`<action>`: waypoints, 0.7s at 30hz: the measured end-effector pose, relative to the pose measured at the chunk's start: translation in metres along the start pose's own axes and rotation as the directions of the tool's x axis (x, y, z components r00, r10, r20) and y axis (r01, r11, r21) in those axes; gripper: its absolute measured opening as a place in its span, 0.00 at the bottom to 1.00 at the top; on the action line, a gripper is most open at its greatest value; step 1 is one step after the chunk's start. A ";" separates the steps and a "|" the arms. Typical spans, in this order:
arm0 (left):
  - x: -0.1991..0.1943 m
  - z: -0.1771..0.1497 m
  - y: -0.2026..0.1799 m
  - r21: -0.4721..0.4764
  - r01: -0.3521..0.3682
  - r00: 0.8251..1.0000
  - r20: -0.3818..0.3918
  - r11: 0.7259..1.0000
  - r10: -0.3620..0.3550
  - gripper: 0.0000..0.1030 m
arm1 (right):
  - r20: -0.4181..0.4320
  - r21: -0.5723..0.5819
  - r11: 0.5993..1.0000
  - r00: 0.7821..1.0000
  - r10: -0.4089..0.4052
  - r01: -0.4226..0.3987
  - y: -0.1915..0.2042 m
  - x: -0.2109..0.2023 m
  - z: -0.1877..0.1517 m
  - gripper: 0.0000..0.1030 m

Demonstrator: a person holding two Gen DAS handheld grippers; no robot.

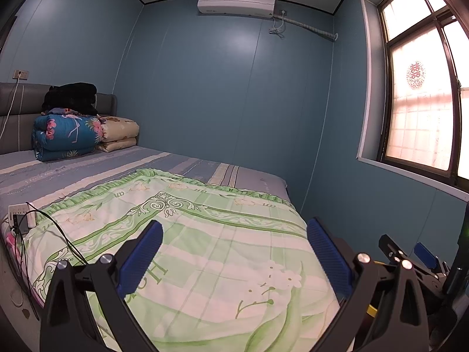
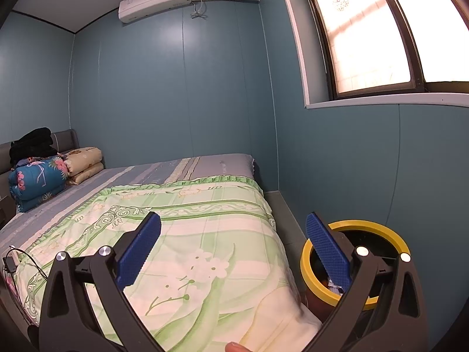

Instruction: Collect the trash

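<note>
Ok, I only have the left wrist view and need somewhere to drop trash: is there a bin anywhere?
Observer: Yes. The right wrist view shows a yellow-rimmed bin on the floor beside the bed, on the window side.
Operator: Is it empty?
Observer: No. Something pale lies inside, partly hidden by the tongs, and I cannot tell what it is.
Operator: Are the right tongs holding anything?
Observer: No. The right tongs are open, with nothing between them.
</note>
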State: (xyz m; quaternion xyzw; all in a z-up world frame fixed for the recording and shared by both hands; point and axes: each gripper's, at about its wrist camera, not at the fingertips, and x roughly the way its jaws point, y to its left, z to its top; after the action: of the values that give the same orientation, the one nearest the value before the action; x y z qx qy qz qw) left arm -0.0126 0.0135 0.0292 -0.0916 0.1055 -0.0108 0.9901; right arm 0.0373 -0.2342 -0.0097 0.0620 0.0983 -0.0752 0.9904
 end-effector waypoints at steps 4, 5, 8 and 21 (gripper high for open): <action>0.000 0.000 -0.001 0.002 0.004 1.000 -0.003 1.000 -0.004 0.92 | -0.005 0.006 1.000 1.000 -0.001 0.001 -0.002 0.002 -0.001 0.92; 0.000 0.000 -0.001 0.003 0.002 1.000 -0.002 1.000 -0.002 0.92 | -0.006 0.006 1.000 1.000 -0.002 0.002 -0.002 0.002 -0.001 0.92; -0.001 -0.001 -0.003 0.003 0.002 1.000 -0.002 1.000 -0.002 0.92 | -0.010 0.006 1.000 1.000 0.000 0.000 -0.003 0.003 -0.002 0.92; -0.001 -0.001 -0.004 0.009 0.002 1.000 -0.007 1.000 -0.002 0.92 | -0.032 0.002 1.000 0.999 0.010 -0.010 -0.002 0.008 -0.006 0.92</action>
State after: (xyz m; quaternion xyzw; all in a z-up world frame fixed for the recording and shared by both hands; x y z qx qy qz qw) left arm -0.0134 0.0094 0.0294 -0.0870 0.1089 -0.0125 0.9902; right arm 0.0437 -0.2369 -0.0173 0.0645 0.1140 -0.0692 0.9890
